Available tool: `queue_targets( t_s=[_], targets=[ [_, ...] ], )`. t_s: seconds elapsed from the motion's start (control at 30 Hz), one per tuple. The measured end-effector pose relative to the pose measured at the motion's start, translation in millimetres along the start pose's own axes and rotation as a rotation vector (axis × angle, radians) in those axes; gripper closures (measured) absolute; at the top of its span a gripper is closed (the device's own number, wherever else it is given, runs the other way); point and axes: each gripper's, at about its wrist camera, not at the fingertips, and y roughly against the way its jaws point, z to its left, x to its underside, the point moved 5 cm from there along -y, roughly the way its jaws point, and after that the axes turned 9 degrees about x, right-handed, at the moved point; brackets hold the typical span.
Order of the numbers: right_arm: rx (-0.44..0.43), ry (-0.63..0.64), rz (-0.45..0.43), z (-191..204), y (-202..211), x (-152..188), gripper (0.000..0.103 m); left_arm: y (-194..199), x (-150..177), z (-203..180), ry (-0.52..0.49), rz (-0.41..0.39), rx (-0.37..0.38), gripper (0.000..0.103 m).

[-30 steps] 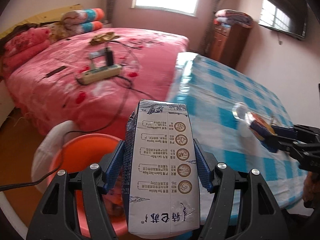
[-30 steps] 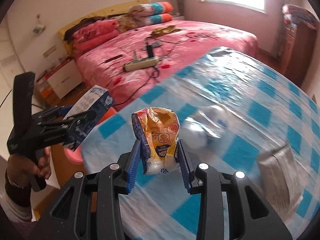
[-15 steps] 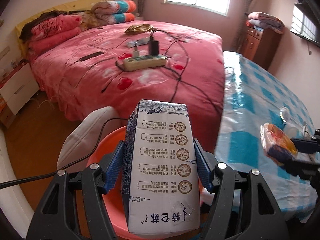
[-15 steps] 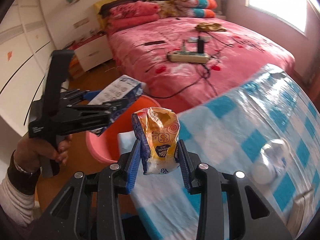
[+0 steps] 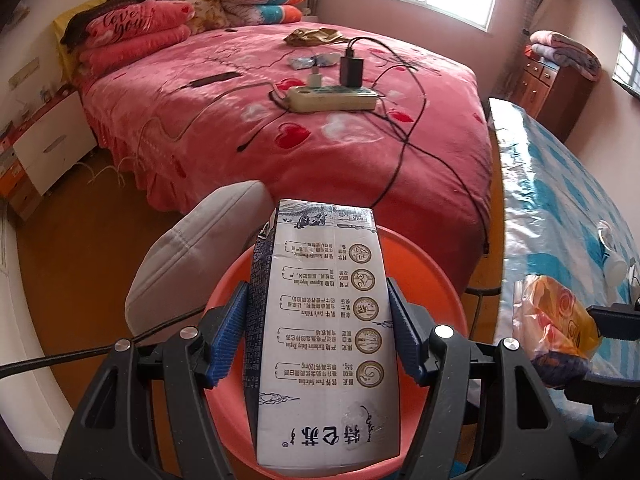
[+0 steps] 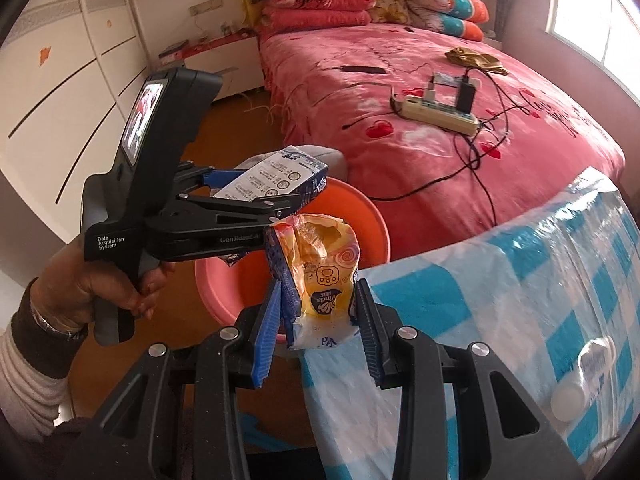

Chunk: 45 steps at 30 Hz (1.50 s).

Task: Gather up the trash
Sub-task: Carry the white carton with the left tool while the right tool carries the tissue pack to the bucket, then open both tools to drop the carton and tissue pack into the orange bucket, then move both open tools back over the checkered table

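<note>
My left gripper (image 5: pixel 318 328) is shut on a white and blue milk carton (image 5: pixel 324 340) and holds it over an orange-red plastic basin (image 5: pixel 432 276) on the floor. In the right wrist view the carton (image 6: pixel 276 182) sits above the basin's far rim (image 6: pixel 360 208). My right gripper (image 6: pixel 316 316) is shut on a crumpled yellow tissue wrapper (image 6: pixel 320 276), held at the table's corner beside the basin. The wrapper also shows at the right of the left wrist view (image 5: pixel 556 328).
A table with a blue checked cloth (image 6: pixel 520 300) holds a clear plastic bottle (image 6: pixel 584 376). A pink bed (image 5: pixel 280 120) carries a power strip (image 5: pixel 332 98) and cables. A grey cushion (image 5: pixel 196 252) lies by the basin.
Both grippers have swung left from the table toward the basin. The carton is now over the basin and the wrapper is near its rim. Both stay shut on their loads.
</note>
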Motion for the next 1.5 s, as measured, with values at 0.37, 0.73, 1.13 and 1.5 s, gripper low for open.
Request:
queue_targets(
  t_s=[0.37,0.73,1.13,1.5],
  targets=[
    [-0.009,0.031,0.026,9,-21,-7,0.064,-11,8,16,0.037,0.024,-0.02,0.036],
    [-0.004,0.029,0.039,11,-34,-3,0.039,-20,14,23,0.047,0.059,-0.058,0.034],
    [-0.001,-0.024,0.005,-2,-25,3,0.023,-19,17,17,0.037,0.065,-0.074,0.024],
    [-0.007,-0.046,0.0,-9,-31,1,0.023,-19,18,20,0.045,0.069,-0.078,0.024]
  ],
)
